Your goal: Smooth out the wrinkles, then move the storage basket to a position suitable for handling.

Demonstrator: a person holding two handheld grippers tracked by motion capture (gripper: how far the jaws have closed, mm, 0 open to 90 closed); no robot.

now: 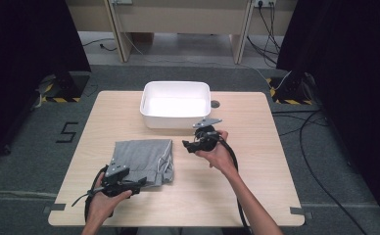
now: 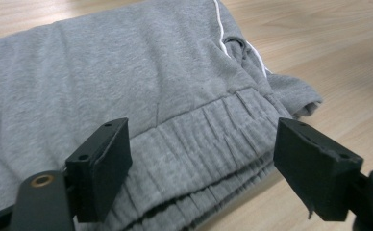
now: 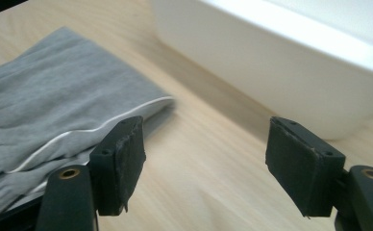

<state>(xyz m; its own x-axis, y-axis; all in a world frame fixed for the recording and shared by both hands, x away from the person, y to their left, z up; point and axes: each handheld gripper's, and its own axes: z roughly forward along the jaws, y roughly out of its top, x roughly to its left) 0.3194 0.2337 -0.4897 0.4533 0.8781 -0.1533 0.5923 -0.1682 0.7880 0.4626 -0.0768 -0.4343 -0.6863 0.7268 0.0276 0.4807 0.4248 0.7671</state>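
A folded grey garment (image 1: pixel 143 157) with white piping lies on the wooden table (image 1: pixel 256 161), left of centre. My left gripper (image 1: pixel 140 184) is at the garment's near right corner and stands open. In the left gripper view, the elastic waistband (image 2: pixel 199 149) lies just beyond my left gripper (image 2: pixel 204 144), and the pads are not pressing on it. My right gripper (image 1: pixel 188 145) hovers to the right of the garment, in front of the white tub (image 1: pixel 176 117), open and empty. In the right gripper view, my right gripper (image 3: pixel 204 144) spans bare wood between the garment (image 3: pixel 45 96) and the tub (image 3: pixel 295 62).
The white tub stands at the back middle of the table with nothing visible inside. A small round hole (image 1: pixel 215 104) is beside the tub's right rim. Cables (image 1: pixel 320 176) run over the floor to the right of the table.
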